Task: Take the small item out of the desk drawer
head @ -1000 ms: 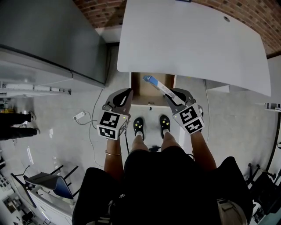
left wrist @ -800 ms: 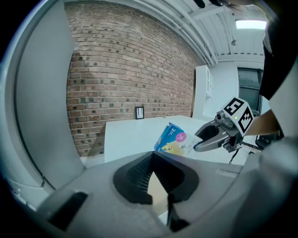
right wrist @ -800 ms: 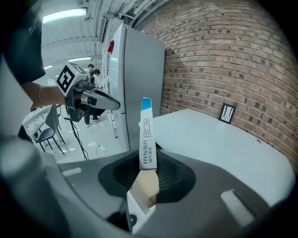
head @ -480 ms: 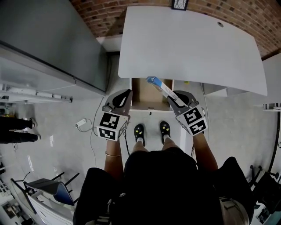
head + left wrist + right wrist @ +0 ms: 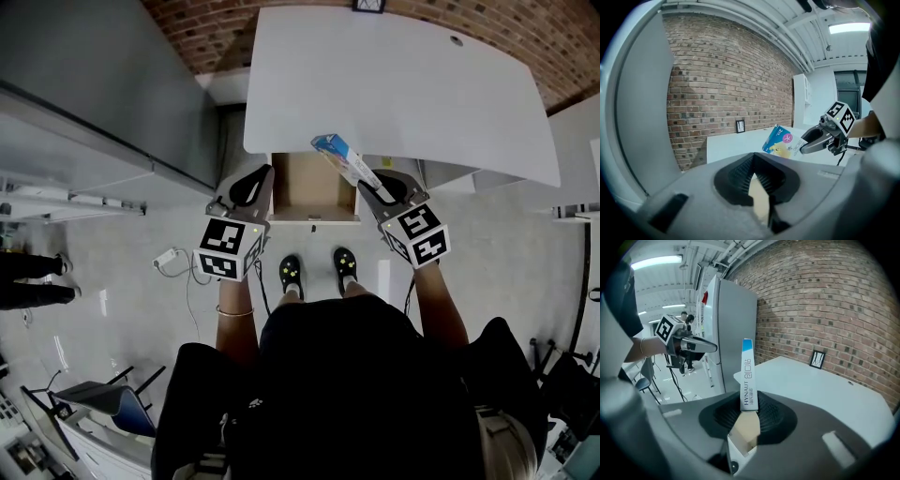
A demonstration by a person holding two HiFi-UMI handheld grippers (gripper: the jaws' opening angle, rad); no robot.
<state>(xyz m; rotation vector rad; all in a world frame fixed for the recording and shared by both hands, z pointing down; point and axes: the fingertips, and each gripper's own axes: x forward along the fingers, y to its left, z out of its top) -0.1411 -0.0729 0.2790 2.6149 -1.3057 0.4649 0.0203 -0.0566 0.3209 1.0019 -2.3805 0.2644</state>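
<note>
My right gripper [image 5: 375, 190] is shut on a small flat box [image 5: 344, 161] with a blue end and white side, holding it tilted above the front edge of the white desk [image 5: 394, 84]. In the right gripper view the box [image 5: 747, 376] stands upright between the pads. The wooden drawer [image 5: 313, 187] under the desk stands pulled out and looks empty. My left gripper [image 5: 251, 192] is shut with nothing in it, hanging just left of the drawer. The left gripper view shows the box [image 5: 780, 142] held by the right gripper [image 5: 806, 143] over the desk.
A grey cabinet [image 5: 103, 84] stands to the left of the desk. A brick wall [image 5: 206, 19] runs behind it. A small dark frame [image 5: 816, 359] leans at the desk's back edge. A white power strip with cables [image 5: 169, 255] lies on the floor at left. My shoes [image 5: 319, 267] are below the drawer.
My right gripper has lifted the box up and toward the desk top. Both grippers sit higher against the drawer as the head view shifted.
</note>
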